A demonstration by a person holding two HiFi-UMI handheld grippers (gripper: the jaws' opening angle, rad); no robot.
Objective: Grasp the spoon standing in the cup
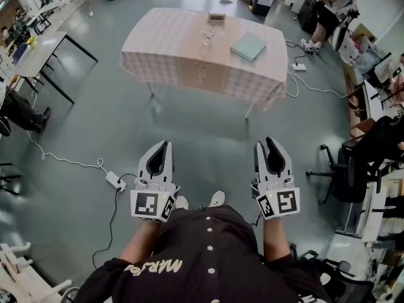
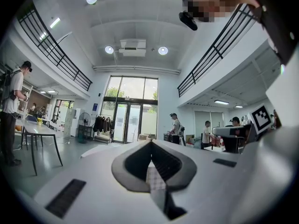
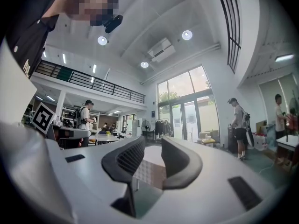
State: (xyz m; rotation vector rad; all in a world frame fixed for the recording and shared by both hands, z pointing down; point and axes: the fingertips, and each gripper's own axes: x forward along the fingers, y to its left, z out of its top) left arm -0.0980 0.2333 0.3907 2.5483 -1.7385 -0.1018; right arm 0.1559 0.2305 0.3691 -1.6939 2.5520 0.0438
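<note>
Operator shirt (image 1: 208,257): dark, buttoned, at the near edge of the head view; both forearms reach forward from it.
Spoon (image 1: 209,33): stands in the cup, small and hard to resolve at this range; well apart from both grippers.
Cup (image 1: 207,40): clear, upright, near the middle of the table's far half.
Table (image 1: 183,65): covered with a pale checked cloth, standing far ahead on the grey floor.
Book (image 1: 248,46): greenish, flat on the cloth, right of the cup.
Small box (image 1: 216,17): at the table's far edge, beyond the cup.
Left gripper (image 1: 165,143): held level, pointing at the table; jaw tips meet, nothing between them (image 2: 151,143).
Right gripper (image 1: 268,140): held level beside the left one; jaws stand a narrow gap apart and empty, with the checked cloth visible through the gap (image 3: 153,141).
Power strip (image 1: 115,181): on the floor, left of the left gripper, cable attached.
Office chair (image 1: 344,172): dark, at the right.
</note>
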